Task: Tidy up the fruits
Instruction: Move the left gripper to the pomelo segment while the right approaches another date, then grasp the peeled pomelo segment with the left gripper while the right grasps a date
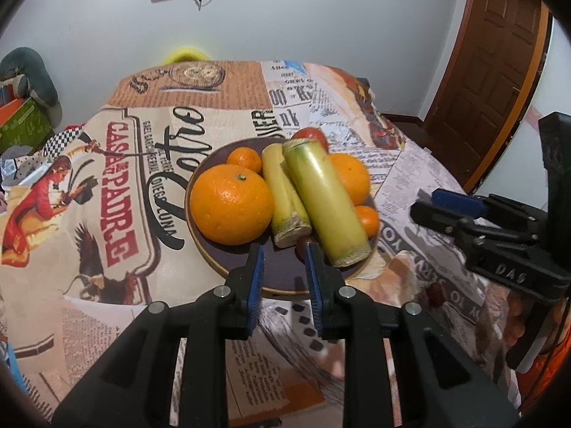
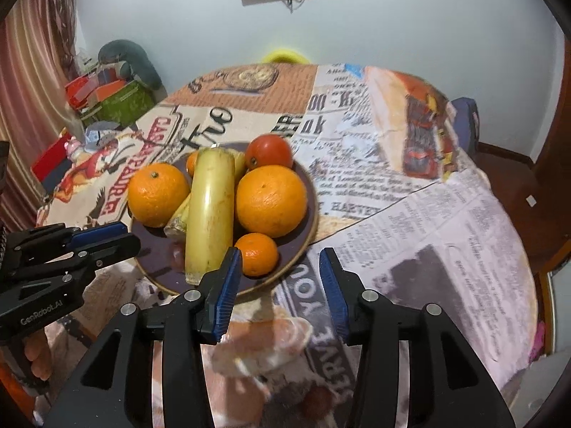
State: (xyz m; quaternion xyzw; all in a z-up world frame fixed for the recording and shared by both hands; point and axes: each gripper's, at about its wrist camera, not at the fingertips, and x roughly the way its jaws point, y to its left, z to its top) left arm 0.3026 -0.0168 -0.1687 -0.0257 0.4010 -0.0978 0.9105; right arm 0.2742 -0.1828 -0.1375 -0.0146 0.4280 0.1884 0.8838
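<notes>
Left claw (image 1: 283, 249) narrowly parted, empty, right claw (image 2: 280, 255) wider, empty, above fruit plate (image 2: 310, 228)

Black left gripper (image 1: 284, 255), right gripper (image 2: 281, 262); blue fingers (image 1: 255, 281); silver screws.

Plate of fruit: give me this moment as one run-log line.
plate: two oranges, two mandarins, tomato, two cane pieces | left claw: open, empty | right claw: open, empty
</notes>
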